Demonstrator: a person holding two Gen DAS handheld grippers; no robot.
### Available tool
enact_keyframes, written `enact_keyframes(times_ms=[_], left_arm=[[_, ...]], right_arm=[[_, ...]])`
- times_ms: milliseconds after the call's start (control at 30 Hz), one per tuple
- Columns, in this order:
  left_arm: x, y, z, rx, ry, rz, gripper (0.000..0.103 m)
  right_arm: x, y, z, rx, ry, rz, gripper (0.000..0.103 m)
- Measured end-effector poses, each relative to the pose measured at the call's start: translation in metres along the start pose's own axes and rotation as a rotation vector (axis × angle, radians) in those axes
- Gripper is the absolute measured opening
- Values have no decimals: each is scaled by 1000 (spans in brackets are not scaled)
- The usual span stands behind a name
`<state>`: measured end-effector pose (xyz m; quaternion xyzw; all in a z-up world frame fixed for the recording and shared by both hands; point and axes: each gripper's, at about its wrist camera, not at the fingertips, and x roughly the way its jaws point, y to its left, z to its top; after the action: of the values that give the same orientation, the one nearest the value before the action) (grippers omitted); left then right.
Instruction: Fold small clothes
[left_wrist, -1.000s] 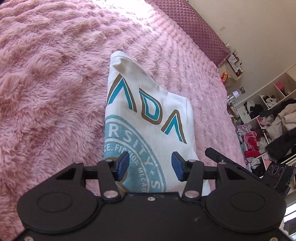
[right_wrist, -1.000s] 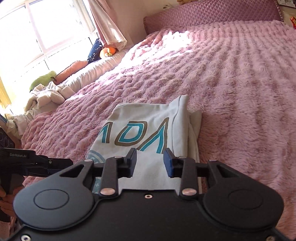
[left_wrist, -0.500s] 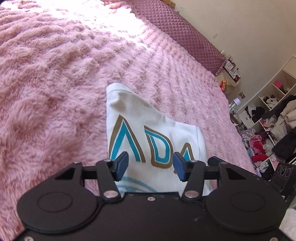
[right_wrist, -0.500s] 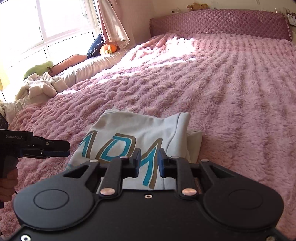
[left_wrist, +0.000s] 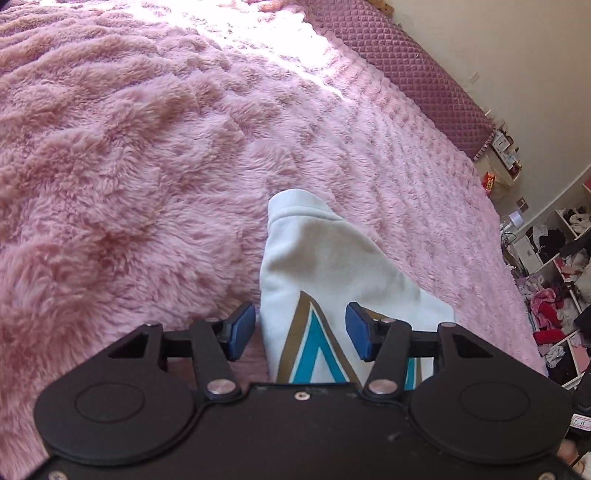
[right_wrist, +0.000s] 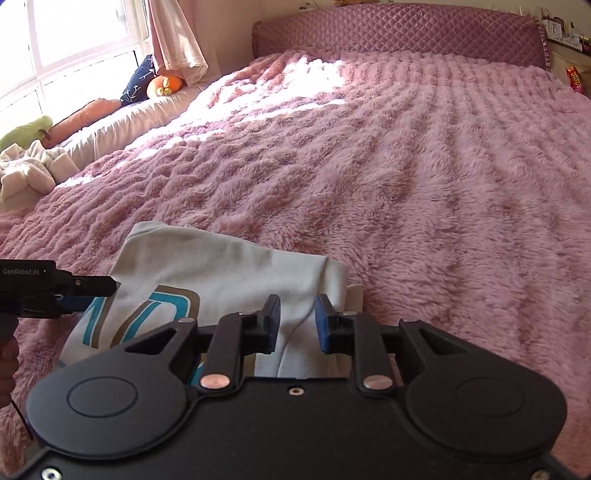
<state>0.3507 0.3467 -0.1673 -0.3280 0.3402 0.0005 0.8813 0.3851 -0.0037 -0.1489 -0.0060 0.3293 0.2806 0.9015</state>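
The white printed shirt (right_wrist: 221, 266) lies partly folded on the pink fleece blanket (right_wrist: 424, 184). Both grippers hover over its near end: the left gripper (left_wrist: 301, 330) spread, the right gripper (right_wrist: 297, 323) narrowly parted, neither pinching cloth. A good fold needs both corners gripped evenly. A clothes pile (right_wrist: 26, 170) lies well apart; nothing obstructs.

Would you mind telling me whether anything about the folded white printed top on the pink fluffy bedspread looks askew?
Slightly: the white printed top lies folded on the pink fluffy bedspread, but an under-layer sticks out past its right edge, so the layers aren't flush.
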Motion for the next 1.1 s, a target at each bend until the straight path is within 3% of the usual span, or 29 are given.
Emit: enact_keyframes(times_ms=[100, 233, 367, 433, 600, 700, 800, 933, 1100], left_arm=[[-43, -24, -18, 70, -19, -62, 53], [-98, -61, -74, 189, 30, -108, 55], [-108, -67, -129, 194, 121, -78, 55], [-103, -61, -147, 193, 128, -67, 56], [-102, -56, -149, 125, 123, -77, 55], [-128, -74, -153, 171, 85, -66, 56], [-140, -78, -168, 172, 84, -58, 57], [-125, -67, -188, 168, 130, 1, 57], [-108, -51, -192, 114, 147, -3, 58]], right_arm=[[-47, 13, -16, -20, -25, 81, 19], [-101, 26, -58, -42, -10, 116, 21], [-117, 24, -96, -14, 42, 73, 23], [-108, 14, -113, 22, 92, 25, 23], [-114, 4, -117, 124, 98, 31, 23], [-137, 18, -111, 85, 24, 25, 24], [-145, 24, -114, 82, 11, -15, 26], [-131, 14, -132, 129, 79, -54, 27], [-126, 16, -141, 122, 80, -60, 27]])
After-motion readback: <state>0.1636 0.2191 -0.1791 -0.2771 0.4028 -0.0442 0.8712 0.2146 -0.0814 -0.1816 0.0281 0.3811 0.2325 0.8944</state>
